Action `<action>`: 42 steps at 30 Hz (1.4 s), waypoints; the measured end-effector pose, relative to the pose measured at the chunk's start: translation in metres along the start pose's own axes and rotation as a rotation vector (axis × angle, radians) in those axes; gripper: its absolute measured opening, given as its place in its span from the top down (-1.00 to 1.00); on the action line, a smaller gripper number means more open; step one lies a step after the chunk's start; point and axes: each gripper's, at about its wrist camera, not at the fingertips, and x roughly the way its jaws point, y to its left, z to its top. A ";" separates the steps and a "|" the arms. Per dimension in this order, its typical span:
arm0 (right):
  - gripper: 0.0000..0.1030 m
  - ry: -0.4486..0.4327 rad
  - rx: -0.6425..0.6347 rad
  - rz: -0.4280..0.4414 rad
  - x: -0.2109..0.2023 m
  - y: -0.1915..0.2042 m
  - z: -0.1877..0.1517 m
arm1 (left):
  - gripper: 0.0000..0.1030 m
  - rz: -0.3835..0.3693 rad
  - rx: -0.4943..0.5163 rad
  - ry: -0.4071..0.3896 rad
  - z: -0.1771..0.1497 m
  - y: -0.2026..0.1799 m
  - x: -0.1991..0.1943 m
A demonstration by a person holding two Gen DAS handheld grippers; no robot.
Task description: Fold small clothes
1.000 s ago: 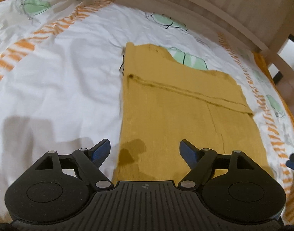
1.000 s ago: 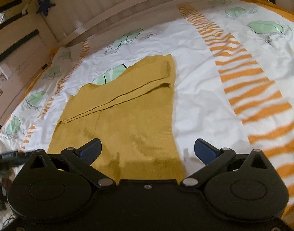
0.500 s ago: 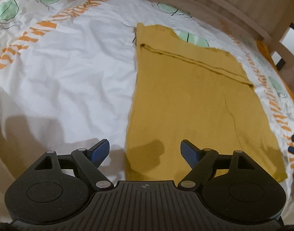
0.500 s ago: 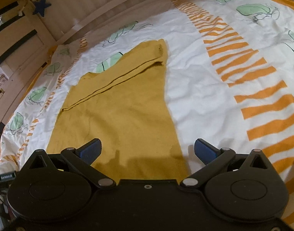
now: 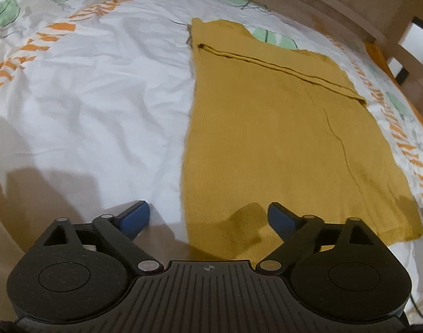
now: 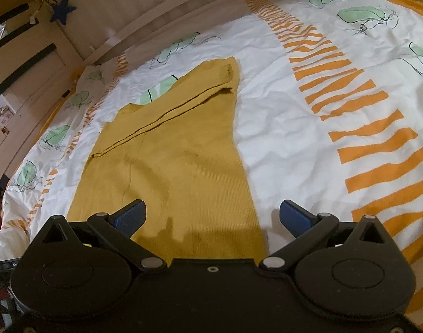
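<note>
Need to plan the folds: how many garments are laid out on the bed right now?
1. The mustard-yellow garment lies flat on the white patterned bedspread, its near hem just ahead of both open grippers. No other clothing shows, though parts of the bed are out of frame.

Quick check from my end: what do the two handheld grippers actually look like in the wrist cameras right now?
Both match: matte black bodies with two round discs, angled black link arms on silver pivot pins, and blue pads on the fingers. The left gripper has a ribbed centre plate with a small crosshair mark; the right gripper has a smooth plate with a small screw. No hands or sleeves show.
</note>
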 end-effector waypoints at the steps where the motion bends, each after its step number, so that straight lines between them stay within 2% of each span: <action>1: -0.99 0.000 0.002 -0.002 0.000 0.000 0.000 | -0.82 0.004 0.008 0.002 0.000 -0.002 0.001; 7: -0.99 0.003 0.018 0.001 0.002 -0.001 0.000 | -0.78 -0.024 -0.063 -0.009 0.001 0.006 -0.001; 11: -0.99 0.009 0.019 0.002 0.004 -0.001 -0.001 | -0.07 -0.012 -0.042 -0.021 -0.001 0.002 -0.004; 16: -0.99 0.011 0.025 -0.001 0.004 -0.001 -0.002 | 0.36 -0.051 -0.042 -0.012 -0.001 0.000 -0.004; 18: -0.99 0.011 0.025 -0.001 0.004 -0.002 -0.002 | 0.77 -0.068 -0.042 -0.008 -0.001 -0.001 -0.003; 20: -0.99 0.012 0.026 0.000 0.004 -0.002 -0.002 | 0.87 -0.071 -0.049 -0.017 -0.002 -0.001 -0.005; 26: -0.99 0.004 0.048 0.001 0.003 -0.006 -0.002 | 0.88 -0.020 -0.161 -0.096 0.001 0.014 -0.029; 29: -0.99 0.014 0.049 0.000 0.004 -0.006 -0.003 | 0.87 0.012 -0.171 -0.056 -0.001 0.018 -0.024; 33: -0.99 0.036 0.044 -0.006 0.007 -0.005 -0.003 | 0.82 0.044 -0.115 -0.002 -0.003 0.011 -0.011; 34: -0.99 0.042 0.048 -0.007 0.007 -0.006 -0.004 | 0.80 0.040 -0.115 -0.001 -0.002 0.010 -0.010; 36: -0.99 0.060 0.068 0.001 0.007 -0.010 -0.004 | 0.56 0.009 -0.140 0.006 -0.001 0.015 -0.008; 39: -0.99 0.107 0.124 0.039 0.010 -0.017 -0.007 | 0.50 -0.033 -0.197 0.007 -0.004 0.024 -0.008; 42: -0.99 0.164 0.188 0.096 0.013 -0.024 -0.011 | 0.40 -0.055 -0.211 0.003 -0.006 0.027 -0.008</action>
